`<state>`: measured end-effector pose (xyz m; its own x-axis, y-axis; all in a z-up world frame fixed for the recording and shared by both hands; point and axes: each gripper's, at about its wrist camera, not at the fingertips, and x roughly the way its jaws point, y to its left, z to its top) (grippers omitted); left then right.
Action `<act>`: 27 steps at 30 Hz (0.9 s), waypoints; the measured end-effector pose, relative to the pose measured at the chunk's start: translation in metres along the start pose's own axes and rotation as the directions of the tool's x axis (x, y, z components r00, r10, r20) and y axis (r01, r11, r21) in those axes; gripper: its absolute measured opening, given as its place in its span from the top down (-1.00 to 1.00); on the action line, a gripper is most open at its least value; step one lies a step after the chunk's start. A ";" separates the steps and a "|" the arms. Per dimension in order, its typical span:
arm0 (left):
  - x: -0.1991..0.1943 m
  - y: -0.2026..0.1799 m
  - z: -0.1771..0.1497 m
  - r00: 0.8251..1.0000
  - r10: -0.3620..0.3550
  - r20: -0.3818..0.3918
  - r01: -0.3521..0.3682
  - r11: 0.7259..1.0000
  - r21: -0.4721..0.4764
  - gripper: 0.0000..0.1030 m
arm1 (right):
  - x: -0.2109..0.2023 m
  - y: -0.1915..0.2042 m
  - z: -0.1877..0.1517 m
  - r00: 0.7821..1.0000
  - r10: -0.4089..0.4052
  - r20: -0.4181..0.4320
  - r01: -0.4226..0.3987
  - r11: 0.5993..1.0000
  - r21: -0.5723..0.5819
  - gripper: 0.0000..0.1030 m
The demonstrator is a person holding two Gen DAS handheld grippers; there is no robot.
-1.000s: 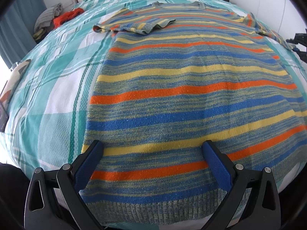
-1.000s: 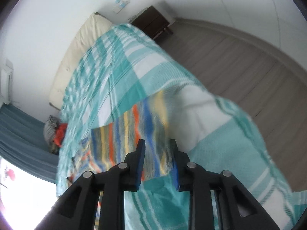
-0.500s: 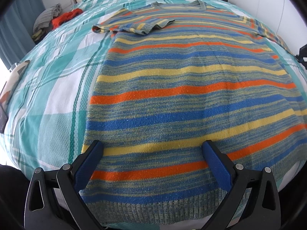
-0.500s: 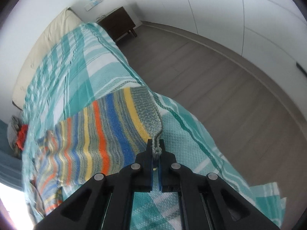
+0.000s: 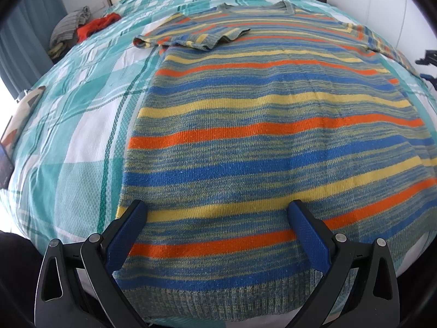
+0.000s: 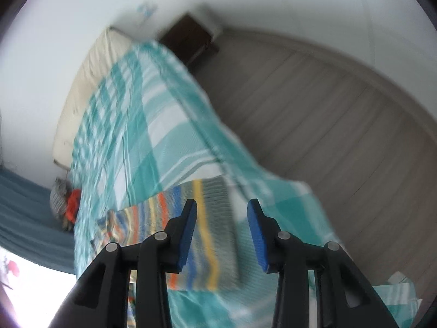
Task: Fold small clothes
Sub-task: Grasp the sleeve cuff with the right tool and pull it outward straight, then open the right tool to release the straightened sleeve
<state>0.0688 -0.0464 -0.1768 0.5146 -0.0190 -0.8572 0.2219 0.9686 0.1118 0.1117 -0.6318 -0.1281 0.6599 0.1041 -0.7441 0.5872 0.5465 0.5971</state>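
A knit sweater (image 5: 259, 125) with blue, yellow and orange stripes lies flat on the teal checked bedcover (image 5: 82, 125), hem nearest me. Its left sleeve (image 5: 191, 37) is folded in across the chest. My left gripper (image 5: 217, 205) hovers open just above the hem, fingers spread wide with nothing pinched. The right wrist view is blurred by motion. There my right gripper (image 6: 221, 202) has its jaws opening above the sweater's other sleeve (image 6: 211, 218). That sleeve lies on the bedcover (image 6: 136, 125) near the bed's side edge, and the pads do not press on it.
A heap of red and grey clothes (image 5: 90, 27) sits at the far left of the bed, also visible as clothes (image 6: 68, 202) in the right view. Beyond the bed's edge are a wooden floor (image 6: 314, 104) and a dark nightstand (image 6: 188, 38). A blue curtain (image 5: 24, 41) hangs left.
Half a second ago my right gripper was shut on the sleeve's cuff; now its jaws are apart, the sleeve lies on the bed, and the gripper has shifted. The left gripper has not moved.
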 end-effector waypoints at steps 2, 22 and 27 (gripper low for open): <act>0.000 0.000 0.000 1.000 0.001 -0.001 -0.001 1.000 -0.001 -0.99 | 0.013 0.010 0.004 1.000 -0.016 0.004 0.016 0.999 -0.028 0.24; 0.000 0.000 -0.001 1.000 -0.004 0.009 0.004 1.000 -0.008 -0.99 | -0.011 0.017 -0.018 0.939 -0.303 0.160 0.319 0.944 -0.088 -0.47; -0.001 0.001 -0.003 1.000 -0.004 0.015 0.004 1.000 -0.018 -0.99 | -0.075 0.033 -0.058 0.907 -0.320 0.274 0.377 0.906 -0.191 -0.47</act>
<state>0.0661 -0.0445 -0.1768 0.5263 -0.0266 -0.8499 0.2089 0.9729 0.0990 0.0545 -0.5738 -0.0701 0.5387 -0.3078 -0.7842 0.6915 0.6933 0.2029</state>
